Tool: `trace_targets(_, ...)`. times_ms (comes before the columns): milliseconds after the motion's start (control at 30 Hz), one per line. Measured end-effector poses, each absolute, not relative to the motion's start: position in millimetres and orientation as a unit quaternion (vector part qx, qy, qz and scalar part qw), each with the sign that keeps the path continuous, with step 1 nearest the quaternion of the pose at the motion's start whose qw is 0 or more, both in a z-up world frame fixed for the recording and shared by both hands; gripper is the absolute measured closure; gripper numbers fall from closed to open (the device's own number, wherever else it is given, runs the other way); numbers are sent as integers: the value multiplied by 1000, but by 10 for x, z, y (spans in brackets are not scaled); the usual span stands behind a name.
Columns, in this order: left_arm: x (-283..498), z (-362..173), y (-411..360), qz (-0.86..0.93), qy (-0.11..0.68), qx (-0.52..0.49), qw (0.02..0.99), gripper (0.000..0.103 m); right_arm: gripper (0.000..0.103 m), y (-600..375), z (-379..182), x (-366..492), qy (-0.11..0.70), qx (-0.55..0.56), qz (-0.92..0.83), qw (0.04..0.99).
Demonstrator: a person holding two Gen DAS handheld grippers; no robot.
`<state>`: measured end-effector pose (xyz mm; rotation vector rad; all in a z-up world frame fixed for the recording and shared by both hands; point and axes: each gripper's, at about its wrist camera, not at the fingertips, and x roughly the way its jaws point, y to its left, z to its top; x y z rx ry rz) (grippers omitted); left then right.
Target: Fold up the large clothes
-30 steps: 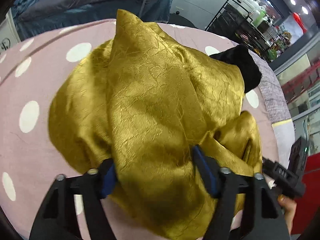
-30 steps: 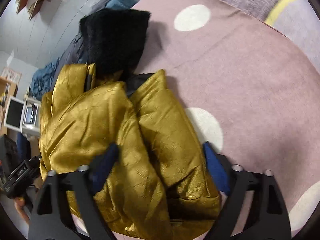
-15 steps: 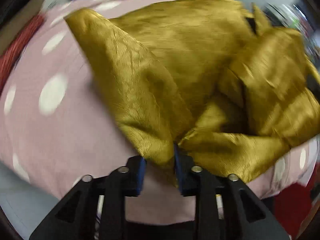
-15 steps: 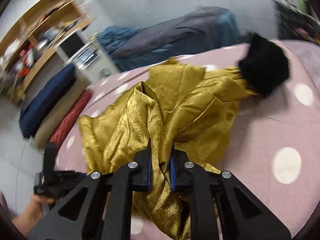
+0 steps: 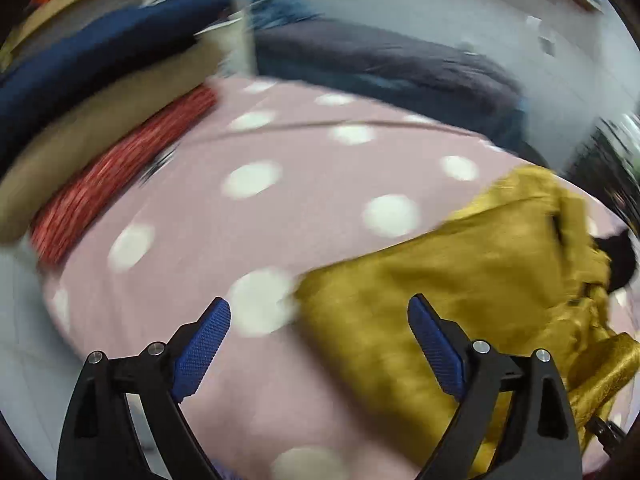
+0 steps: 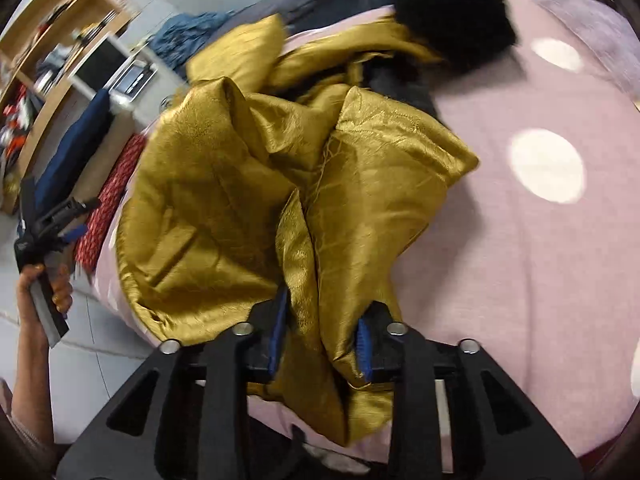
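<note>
Left gripper (image 5: 318,320) spread wide, nothing between blue pads, above pink dotted cover (image 5: 208,248). Right gripper (image 6: 322,338) clamped on gold garment (image 6: 248,184), bunched near edge of cover, black fur piece (image 6: 456,20) beyond.

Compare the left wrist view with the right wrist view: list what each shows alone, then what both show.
Left wrist only: the left gripper seen from behind, jaws wide apart, nothing between them.

Right wrist only: the right gripper shut on a fold of the gold garment, the wooden shelving, and the person's hand on the left gripper's handle.

Both: the gold garment, the pink polka-dot cover, the black furry item and the red patterned cloth.
</note>
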<state>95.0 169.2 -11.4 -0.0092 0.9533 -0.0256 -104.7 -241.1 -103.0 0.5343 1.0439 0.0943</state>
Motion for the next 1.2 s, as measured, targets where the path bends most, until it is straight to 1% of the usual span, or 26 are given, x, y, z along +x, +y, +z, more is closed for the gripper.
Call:
trace_targets(33,1033,-25,1373,-51,451,14,891,15,53,-2511,-1030,-1080,490,263,28,831)
trace_targets(67,1107,58,1101,-82,443,29,892,14,52,-2639,-1031,-1156,485,278,12,829)
trace_targets(133,1203,178,465,-151,428,66,889,9,51,-2824,-1049,-1254,473,304,-13,826)
trace_targets(167,1231,201,132,-178,426,95,882,6,51,-2913,-1064,-1277,469,319,-28,823)
trace_targets(200,1233,185,-241,-198,427,135,872,6,51,-2986,-1083,-1297,464,335,-35,819)
trace_targets(267,1191,51,-938,-230,414,226,851,6,51,-3200,-1103,-1401,449,377,-34,809)
trace_targets(333,1193,-159,-1463,-244,414,280,831,6,51,-3236,-1146,-1383,449,397,-33,800)
trace_targets(433,1367,-657,-1989,-248,482,333,771,7,51,-3260,-1177,-1357,453,403,-34,794)
trace_targets(467,1389,-795,-2070,-245,490,350,760,9,51,-3258,-1183,-1353,453,402,-33,795)
trace_targets(533,1391,-1052,-2164,-223,481,402,747,25,51,-3238,-1185,-1286,456,402,-34,794)
trace_targets(567,1414,-1116,-2173,-209,473,418,747,41,51,-3223,-1202,-1281,457,403,-34,792)
trace_targets(600,1458,-1128,-2147,-204,471,415,751,51,51,-3187,-1207,-1295,458,403,-33,792)
trace_targets(633,1559,-1076,-2063,-202,482,385,760,57,51,-3190,-1223,-1326,459,402,-32,791)
trace_targets(667,1677,-1003,-1969,-198,495,352,769,69,51,-3185,-1243,-1327,462,398,-30,792)
trace_targets(700,1798,-901,-1848,-192,506,314,780,75,51,-3166,-1249,-1324,464,393,-29,793)
trace_targets(767,2024,-650,-1527,-166,507,247,809,78,51,-3125,-1225,-1387,468,381,-27,797)
trace_targets(867,2248,-295,-810,-115,492,170,846,79,51,-3061,-1207,-1337,472,360,-23,804)
trace_targets(933,2375,-151,-174,-70,495,107,859,79,51,-3023,-1205,-1296,473,355,-21,806)
trace_targets(1000,2413,-86,541,-22,502,40,864,79,51,-2995,-1223,-1256,475,355,-18,805)
trace_targets(1100,2184,-161,1488,55,509,-14,859,79,51,-2970,-1249,-1207,477,356,-14,804)
trace_targets(1167,1968,-348,2044,92,529,-53,842,75,51,-2935,-1269,-1158,475,359,-7,803)
trace_targets(1200,1831,-450,2244,106,539,-69,833,66,51,-2924,-1262,-1141,475,361,-4,803)
